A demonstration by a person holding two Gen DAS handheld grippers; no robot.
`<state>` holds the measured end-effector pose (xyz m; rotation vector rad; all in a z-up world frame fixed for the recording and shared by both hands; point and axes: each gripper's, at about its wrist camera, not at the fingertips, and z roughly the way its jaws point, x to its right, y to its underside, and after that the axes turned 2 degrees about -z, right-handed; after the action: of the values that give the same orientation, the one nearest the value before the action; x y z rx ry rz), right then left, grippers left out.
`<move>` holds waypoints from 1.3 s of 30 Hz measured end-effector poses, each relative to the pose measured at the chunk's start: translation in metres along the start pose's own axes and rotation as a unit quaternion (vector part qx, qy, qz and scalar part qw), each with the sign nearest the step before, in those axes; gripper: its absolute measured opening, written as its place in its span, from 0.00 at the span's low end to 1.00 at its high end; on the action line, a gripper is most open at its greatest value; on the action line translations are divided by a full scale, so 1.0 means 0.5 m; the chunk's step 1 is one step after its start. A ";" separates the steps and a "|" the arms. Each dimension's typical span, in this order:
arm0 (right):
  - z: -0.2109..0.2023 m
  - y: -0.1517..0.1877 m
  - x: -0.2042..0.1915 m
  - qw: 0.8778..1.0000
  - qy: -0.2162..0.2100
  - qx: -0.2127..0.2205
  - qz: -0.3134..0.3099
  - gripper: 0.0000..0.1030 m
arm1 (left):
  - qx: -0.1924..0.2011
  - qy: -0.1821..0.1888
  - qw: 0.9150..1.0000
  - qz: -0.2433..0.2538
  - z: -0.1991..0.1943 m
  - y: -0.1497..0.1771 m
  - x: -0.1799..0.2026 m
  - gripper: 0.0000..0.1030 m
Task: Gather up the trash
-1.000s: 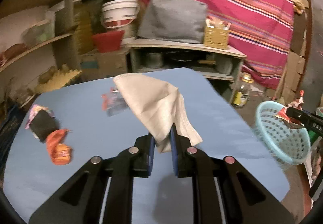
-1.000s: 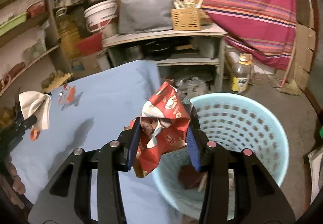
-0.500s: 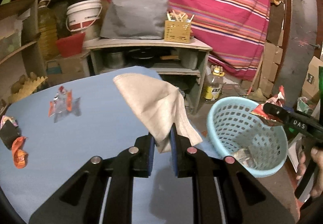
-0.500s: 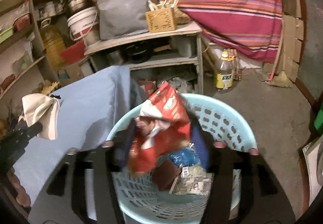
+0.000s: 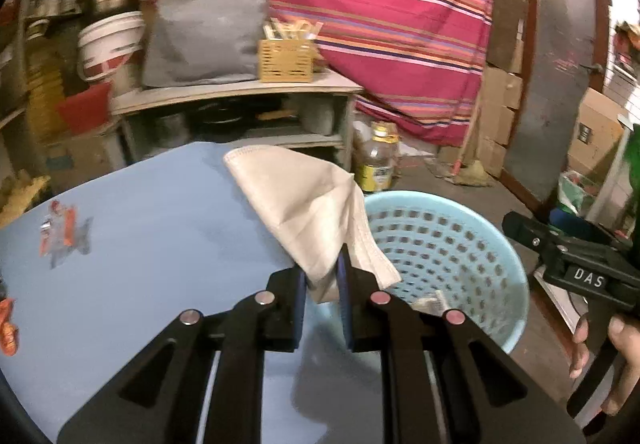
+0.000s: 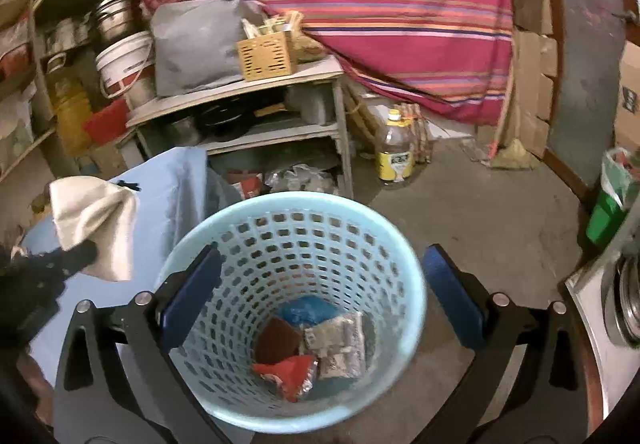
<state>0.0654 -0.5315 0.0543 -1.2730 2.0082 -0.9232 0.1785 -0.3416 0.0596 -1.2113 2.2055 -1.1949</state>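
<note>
L gripper: clamped on white napkin, carried twd blue basket for dumping. R gripper: just opened wide, empty; red wrapper now in basket.

basket: pale blue, pierced with square holes
cloth: off-white
table: light blue
wrapper: red, silver-lined
hanging fabric: magenta, striped orange and blue

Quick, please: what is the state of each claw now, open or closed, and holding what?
Left claw: closed on the white cloth.
Right claw: open, just opened, nothing between; it is over the blue basket.
</note>
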 end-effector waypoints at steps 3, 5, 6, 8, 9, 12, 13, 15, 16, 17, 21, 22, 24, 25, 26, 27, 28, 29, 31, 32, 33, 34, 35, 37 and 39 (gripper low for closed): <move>-0.008 -0.002 0.025 1.000 0.010 -0.001 0.010 0.96 | -0.013 0.018 1.000 0.013 0.043 0.002 0.038 0.15; -0.011 -0.001 0.036 1.000 0.008 -0.001 0.018 0.96 | -0.028 0.026 0.999 0.014 0.074 0.006 0.055 0.16; -0.011 0.000 0.040 1.000 0.006 -0.003 0.021 0.96 | -0.034 0.026 0.999 0.013 0.090 0.009 0.061 0.17; -0.011 -0.001 0.045 1.000 0.004 -0.004 0.024 0.96 | -0.046 0.017 0.999 0.016 0.113 0.013 0.072 0.25; -0.013 -0.002 0.046 1.000 0.006 -0.003 0.024 0.96 | -0.052 0.012 0.998 0.018 0.125 0.016 0.077 0.46; -0.013 -0.006 0.047 1.000 0.012 -0.001 0.024 0.96 | -0.041 -0.002 0.999 0.013 0.124 0.018 0.075 0.75; -0.011 -0.006 0.047 1.000 0.015 -0.001 0.024 0.96 | -0.042 -0.002 0.999 0.012 0.123 0.020 0.072 0.75; -0.010 -0.007 0.045 0.999 0.022 -0.001 0.023 0.96 | -0.047 -0.014 0.999 0.001 0.114 0.022 0.055 0.77; -0.010 -0.007 0.042 1.000 0.024 0.000 0.020 0.96 | -0.047 -0.015 0.999 -0.006 0.106 0.024 0.041 0.78; -0.010 -0.008 0.039 1.000 0.024 0.000 0.016 0.96 | -0.046 -0.016 0.999 -0.009 0.099 0.028 0.030 0.80; -0.005 -0.006 0.005 1.000 0.025 -0.002 -0.008 0.96 | -0.026 -0.063 0.998 -0.008 0.044 0.050 -0.047 0.90; -0.002 -0.007 -0.003 1.000 0.026 -0.002 -0.014 0.96 | -0.021 -0.071 0.997 -0.012 0.029 0.055 -0.068 0.91; 0.006 -0.009 -0.028 0.999 0.025 -0.002 -0.023 0.96 | -0.016 -0.085 0.996 -0.018 -0.003 0.063 -0.117 0.92; 0.010 -0.009 -0.038 0.999 0.023 -0.004 -0.023 0.96 | -0.014 -0.093 0.995 -0.020 -0.017 0.066 -0.137 0.93; 0.015 -0.010 -0.053 1.000 0.017 -0.006 -0.023 0.96 | -0.012 -0.103 0.994 -0.021 -0.031 0.069 -0.159 0.94; 0.018 -0.011 -0.065 1.000 0.012 -0.006 -0.023 0.96 | -0.009 -0.113 0.993 -0.024 -0.047 0.073 -0.189 0.95; 0.019 -0.012 -0.078 1.000 0.007 -0.007 -0.023 0.96 | -0.007 -0.122 0.992 -0.026 -0.060 0.076 -0.212 0.95; 0.019 -0.013 -0.099 1.000 0.000 -0.006 -0.024 0.96 | -0.005 -0.131 0.991 -0.029 -0.073 0.080 -0.236 0.95; 0.014 -0.012 -0.129 1.000 -0.013 -0.001 -0.024 0.96 | 0.002 -0.154 0.988 -0.031 -0.104 0.090 -0.292 0.95; 0.015 -0.009 -0.150 0.999 -0.023 -0.001 -0.023 0.96 | 0.005 -0.168 0.985 -0.027 -0.117 0.096 -0.319 0.95; 0.016 -0.006 -0.170 0.999 -0.033 -0.004 -0.023 0.96 | 0.008 -0.181 0.983 -0.024 -0.129 0.101 -0.342 0.95; 0.018 -0.002 -0.186 0.999 -0.041 -0.006 -0.024 0.96 | 0.011 -0.189 0.982 -0.023 -0.138 0.107 -0.359 0.95; 0.023 0.002 -0.212 0.999 -0.046 -0.007 -0.028 0.96 | 0.015 -0.199 0.980 -0.025 -0.147 0.113 -0.381 0.95; 0.031 0.005 -0.250 0.998 -0.045 -0.009 -0.038 0.96 | 0.020 -0.217 0.975 -0.032 -0.166 0.129 -0.430 0.95; 0.041 0.007 -0.297 0.997 -0.053 -0.013 -0.046 0.96 | 0.014 -0.234 0.971 -0.041 -0.172 0.143 -0.479 0.95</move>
<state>0.1351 -0.3986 0.0553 -1.4086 1.8995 -0.8545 0.2231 -0.0828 0.0311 -1.4144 1.7981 -0.8514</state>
